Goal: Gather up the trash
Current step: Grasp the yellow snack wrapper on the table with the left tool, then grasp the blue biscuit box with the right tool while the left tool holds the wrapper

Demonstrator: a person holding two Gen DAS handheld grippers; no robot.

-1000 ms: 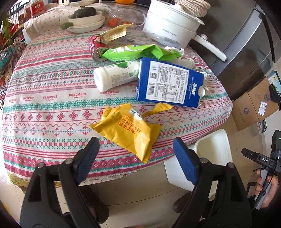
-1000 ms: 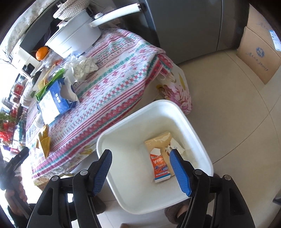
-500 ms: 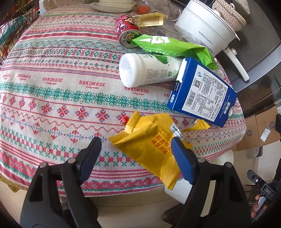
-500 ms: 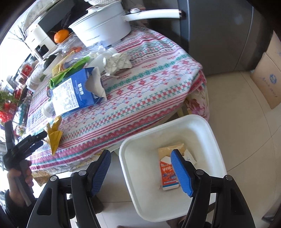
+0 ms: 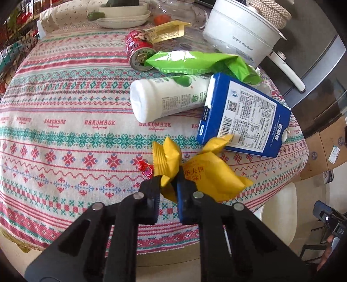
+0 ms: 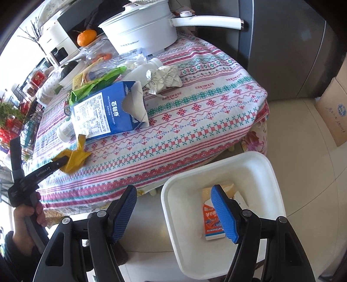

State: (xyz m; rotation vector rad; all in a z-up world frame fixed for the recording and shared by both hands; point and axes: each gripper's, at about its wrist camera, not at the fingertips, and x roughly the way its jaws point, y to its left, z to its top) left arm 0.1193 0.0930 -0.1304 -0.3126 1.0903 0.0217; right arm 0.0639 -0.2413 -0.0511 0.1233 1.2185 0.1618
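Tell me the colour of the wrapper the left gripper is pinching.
Yellow wrapper, clearest in the left wrist view.

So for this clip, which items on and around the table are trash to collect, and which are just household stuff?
Job:
yellow wrapper, pinched in the left tongs
blue carton
white bottle
green bag
red can
crumpled paper
white bin

Lying about:
white pot
orange
plates
cardboard box

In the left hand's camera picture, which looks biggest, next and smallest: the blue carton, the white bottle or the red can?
1. Blue carton looks biggest.
2. White bottle comes next.
3. Red can looks smallest, though it lies farther from the camera, which shrinks it a little.
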